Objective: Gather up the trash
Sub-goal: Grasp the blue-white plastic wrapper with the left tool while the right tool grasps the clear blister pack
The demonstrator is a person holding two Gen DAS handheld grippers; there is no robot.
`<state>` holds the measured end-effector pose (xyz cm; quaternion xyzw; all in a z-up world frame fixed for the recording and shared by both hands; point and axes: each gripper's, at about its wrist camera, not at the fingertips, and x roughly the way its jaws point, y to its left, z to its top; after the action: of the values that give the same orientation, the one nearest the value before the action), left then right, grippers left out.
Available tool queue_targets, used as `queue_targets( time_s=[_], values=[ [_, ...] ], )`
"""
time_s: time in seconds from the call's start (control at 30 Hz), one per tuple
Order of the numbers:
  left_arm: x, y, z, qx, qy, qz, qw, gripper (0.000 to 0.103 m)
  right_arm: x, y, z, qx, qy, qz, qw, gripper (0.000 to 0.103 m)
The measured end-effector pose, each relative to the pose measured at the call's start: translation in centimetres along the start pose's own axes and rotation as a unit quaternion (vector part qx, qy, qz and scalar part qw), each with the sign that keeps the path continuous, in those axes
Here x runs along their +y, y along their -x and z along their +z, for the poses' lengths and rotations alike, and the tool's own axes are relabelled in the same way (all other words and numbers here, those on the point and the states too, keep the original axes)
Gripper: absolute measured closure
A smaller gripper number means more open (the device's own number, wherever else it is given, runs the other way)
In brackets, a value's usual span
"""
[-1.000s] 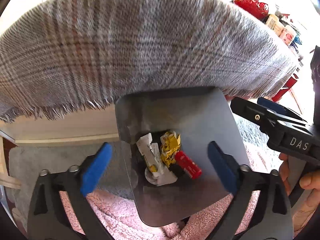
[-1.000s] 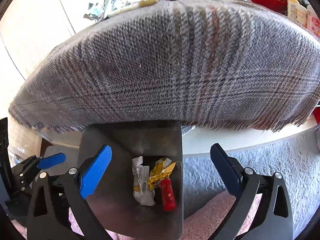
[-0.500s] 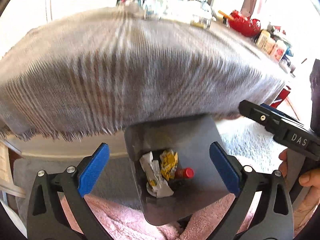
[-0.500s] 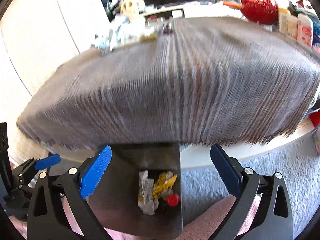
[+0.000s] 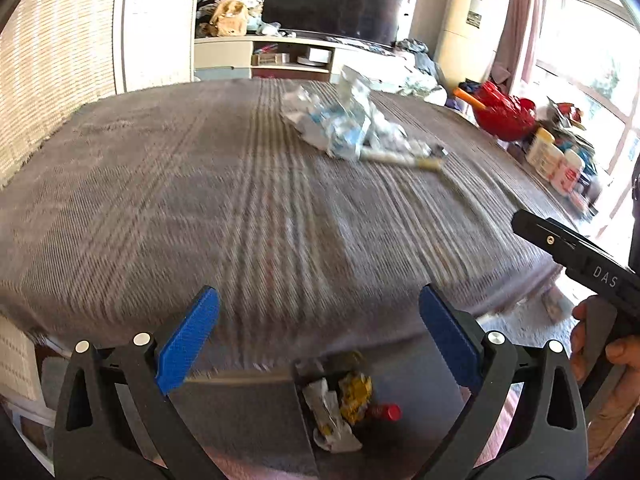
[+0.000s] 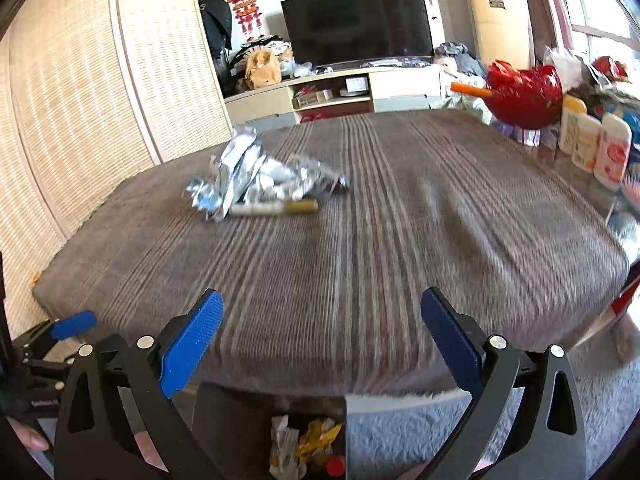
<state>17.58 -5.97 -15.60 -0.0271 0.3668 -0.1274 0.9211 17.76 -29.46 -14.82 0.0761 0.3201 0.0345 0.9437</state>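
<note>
Left wrist view looks out over the table [image 5: 120,208], the biggest thing here, covered by a grey plaid cloth [image 5: 248,240] that hangs over its near edge. Behind the table stands a low TV stand [image 5: 280,56] with a dark TV [image 5: 332,0] on it. On the table's right end sit a red bowl [image 5: 506,114] and, nearer than it, a row of white bottles [image 5: 556,160]. Toward the far middle of the table lies a pile of crumpled foil wrappers [image 5: 344,124], with a pen [image 5: 400,158] touching the pile's near side. Below the table's near edge a grey bin [image 5: 424,384] stands open, and in it lie a white wrapper [image 5: 328,420], a yellow wrapper [image 5: 354,394] and a red cap [image 5: 386,412], all close together. The left gripper [image 5: 318,340] hovers above the table's near edge with its jaws spread wide and nothing between them. The right gripper [image 6: 322,340] is likewise over the near edge, jaws wide and empty; from its view the wrappers [image 6: 256,176] and pen [image 6: 276,208] lie left of centre on the table, well apart from both grippers
</note>
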Motion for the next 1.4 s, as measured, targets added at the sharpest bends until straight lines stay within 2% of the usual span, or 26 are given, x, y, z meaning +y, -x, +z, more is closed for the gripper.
queue_targets(
  time_s=[0.17, 0.4, 0.47, 0.53, 0.57, 0.67, 1.07, 1.1, 1.23, 1.33, 1.4],
  values=[
    [0.8, -1.6, 3.1, -0.009, 0.001, 0.010, 0.9999, 0.008, -0.2, -1.7, 2.8, -0.002, 0.012, -0.014, 1.000, 0.003],
    [0.3, -3.8, 6.5, -0.019, -0.012, 0.004, 0.9997, 0.009, -1.1, -4.6, 5.8, 0.002, 0.016, -0.026, 1.000, 0.003],
    [0.0, -4.6, 7.4, -0.020, -0.016, 0.001, 0.9997, 0.013, -1.1, -5.5, 6.5, 0.006, 0.022, -0.025, 0.999, 0.004],
    [-0.2, -5.3, 8.1, -0.018, -0.017, -0.003, 0.9997, 0.016, -0.9, -6.6, 7.0, 0.012, 0.031, -0.027, 0.999, 0.008],
    [-0.3, -5.8, 8.5, -0.017, -0.017, -0.006, 0.9997, 0.018, -1.0, -7.3, 7.3, 0.020, 0.036, -0.031, 0.999, 0.016],
    [-0.7, -6.9, 9.3, -0.010, -0.020, -0.012, 0.9997, 0.023, -1.2, -9.2, 7.8, 0.048, 0.044, -0.040, 0.997, 0.033],
    [-1.5, -9.7, 11.1, -0.004, -0.034, -0.014, 0.9993, 0.025, -0.7, -12.6, 8.7, 0.088, 0.063, -0.035, 0.994, 0.033],
    [-1.5, -9.9, 11.2, -0.002, -0.034, -0.017, 0.9993, 0.027, -0.8, -12.7, 8.8, 0.089, 0.060, -0.033, 0.994, 0.033],
    [-1.5, -10.6, 11.3, 0.002, -0.032, -0.022, 0.9993, 0.044, -0.7, -13.3, 8.9, 0.101, 0.058, -0.014, 0.993, 0.033],
    [-1.7, -11.3, 11.4, 0.008, -0.038, -0.019, 0.9991, 0.045, -0.2, -13.9, 8.9, 0.116, 0.063, 0.011, 0.991, 0.034],
    [-1.7, -11.6, 11.5, 0.012, -0.040, -0.017, 0.9990, 0.051, 0.1, -14.0, 9.0, 0.118, 0.066, 0.019, 0.991, 0.036]
  ],
)
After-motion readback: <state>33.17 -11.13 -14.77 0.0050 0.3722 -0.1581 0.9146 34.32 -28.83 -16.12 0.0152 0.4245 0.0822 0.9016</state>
